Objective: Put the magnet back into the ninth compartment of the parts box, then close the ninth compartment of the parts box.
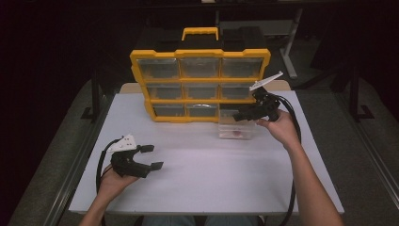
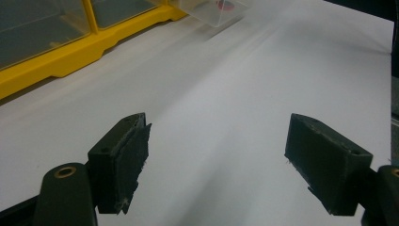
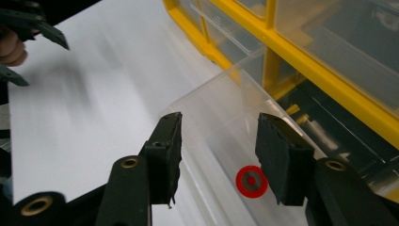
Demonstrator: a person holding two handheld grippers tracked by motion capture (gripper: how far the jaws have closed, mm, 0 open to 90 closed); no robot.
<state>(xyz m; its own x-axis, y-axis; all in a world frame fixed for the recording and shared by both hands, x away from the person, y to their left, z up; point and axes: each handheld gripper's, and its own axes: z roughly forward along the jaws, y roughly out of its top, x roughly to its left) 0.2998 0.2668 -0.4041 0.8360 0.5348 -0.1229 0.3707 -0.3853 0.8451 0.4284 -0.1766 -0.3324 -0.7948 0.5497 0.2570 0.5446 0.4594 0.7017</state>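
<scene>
The clear drawer (image 1: 236,129) is sitting pulled out on the counter (image 1: 202,179), just before the yellow organizer (image 1: 200,84); a red ring (image 3: 251,181) is lying inside it. The right tool (image 3: 216,155) is hovering over the drawer, jaws parted, gripping nothing; the left tool (image 1: 151,157) is resting wide open, empty, well apart. Returning the drawer to its slot is likely remaining.

Right tongs (image 1: 245,114) hover over clear drawer (image 1: 236,129) beside organizer (image 1: 201,84).

Overhead wide; tong cameras close; organizer (image 1: 200,84) shared.
</scene>
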